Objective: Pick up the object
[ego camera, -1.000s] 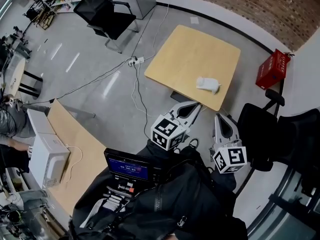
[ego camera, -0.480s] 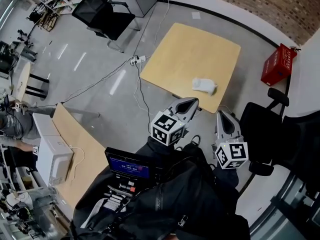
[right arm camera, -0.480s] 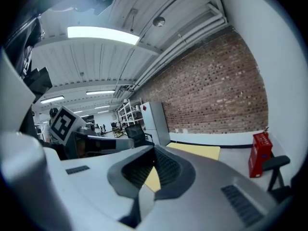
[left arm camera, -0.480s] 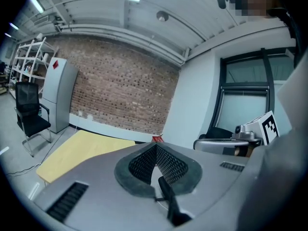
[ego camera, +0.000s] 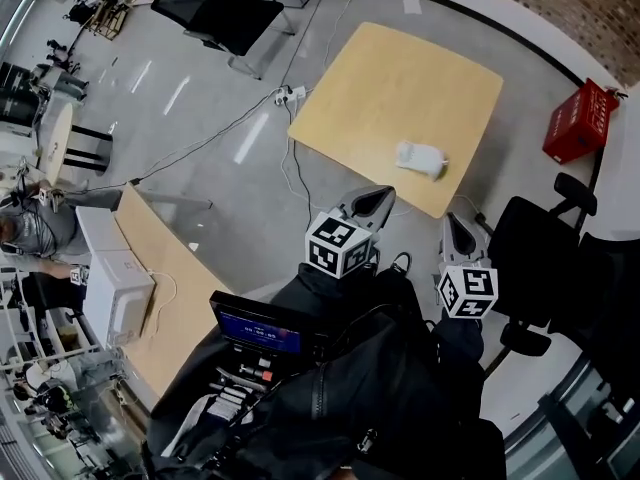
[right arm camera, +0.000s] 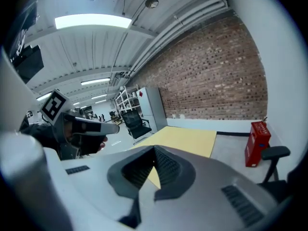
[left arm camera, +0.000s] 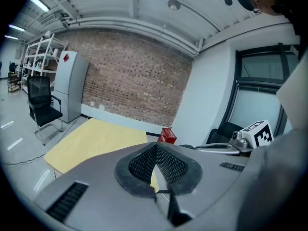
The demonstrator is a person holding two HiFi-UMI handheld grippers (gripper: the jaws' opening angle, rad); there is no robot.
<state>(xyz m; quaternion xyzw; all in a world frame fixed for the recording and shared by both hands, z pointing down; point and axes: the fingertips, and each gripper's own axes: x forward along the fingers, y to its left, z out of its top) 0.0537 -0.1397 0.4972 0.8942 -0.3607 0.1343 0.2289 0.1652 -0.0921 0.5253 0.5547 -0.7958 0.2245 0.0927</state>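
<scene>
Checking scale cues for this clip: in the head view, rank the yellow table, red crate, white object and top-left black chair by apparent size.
1. yellow table
2. black chair, cut off by the frame edge
3. red crate
4. white object
Chair and crate sit near the wide lens's edge, so may look undersized.

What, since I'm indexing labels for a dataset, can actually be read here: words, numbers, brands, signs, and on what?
No words or numbers are legible.
On the screen below the tools: blue display, print too small to read.
On the marker cubes of the left tool and right tool: black-and-white square patterns, no letters.
On the red crate: nothing readable.
On the grey cabinet: a red diamond sign, too small to read.
</scene>
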